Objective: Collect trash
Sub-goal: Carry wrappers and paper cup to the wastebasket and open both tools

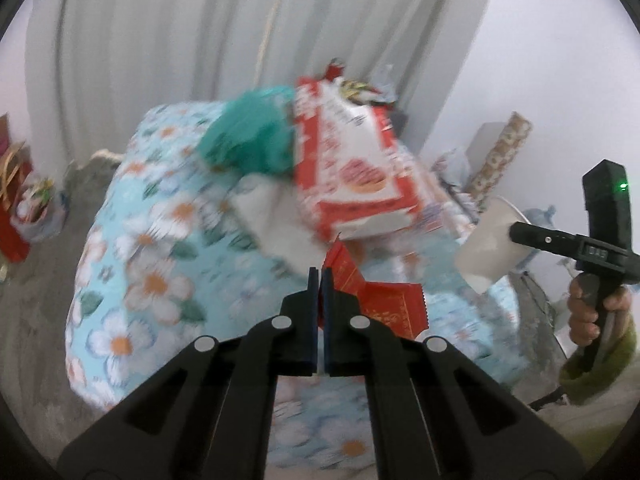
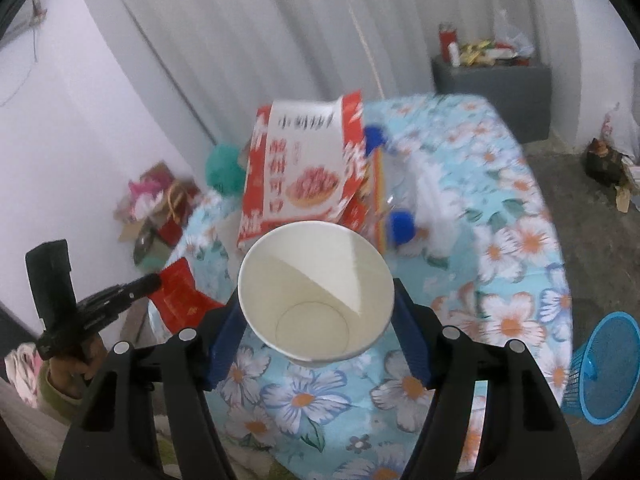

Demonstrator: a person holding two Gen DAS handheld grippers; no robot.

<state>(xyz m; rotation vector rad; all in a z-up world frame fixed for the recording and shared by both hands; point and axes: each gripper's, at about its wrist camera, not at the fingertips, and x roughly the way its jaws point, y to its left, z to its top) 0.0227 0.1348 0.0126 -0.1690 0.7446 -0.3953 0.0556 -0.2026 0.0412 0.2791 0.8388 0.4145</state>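
The left gripper (image 1: 320, 276) has its two blue pads pressed together on a red foil wrapper (image 1: 384, 304), which hangs crumpled to the right of the fingertips, above the flower-patterned cloth (image 1: 152, 280) that covers the tabletop. In the right wrist view the same wrapper (image 2: 178, 296) shows at the tip of the left gripper (image 2: 154, 280), off the left edge of the cloth.

The right gripper (image 2: 318, 320) pinches a white paper cup (image 2: 316, 292) between its blue pads, one pad on each side of the cup wall; the cup's mouth faces the camera and the inside looks empty. From the left wrist view the cup (image 1: 488, 240) tilts, held at the end of the right gripper (image 1: 516, 234), beyond the right side of the tabletop.

On the cloth, well behind both grippers, lies a large red-and-white snack bag (image 2: 300, 168), with a teal plastic bag (image 1: 256, 136) bunched just beside it on the left. To its right sit clear plastic bottles with blue caps (image 2: 402, 224), blurred. A blue mesh wastebasket (image 2: 604, 368) stands on the floor to the right of the tabletop, apart from it
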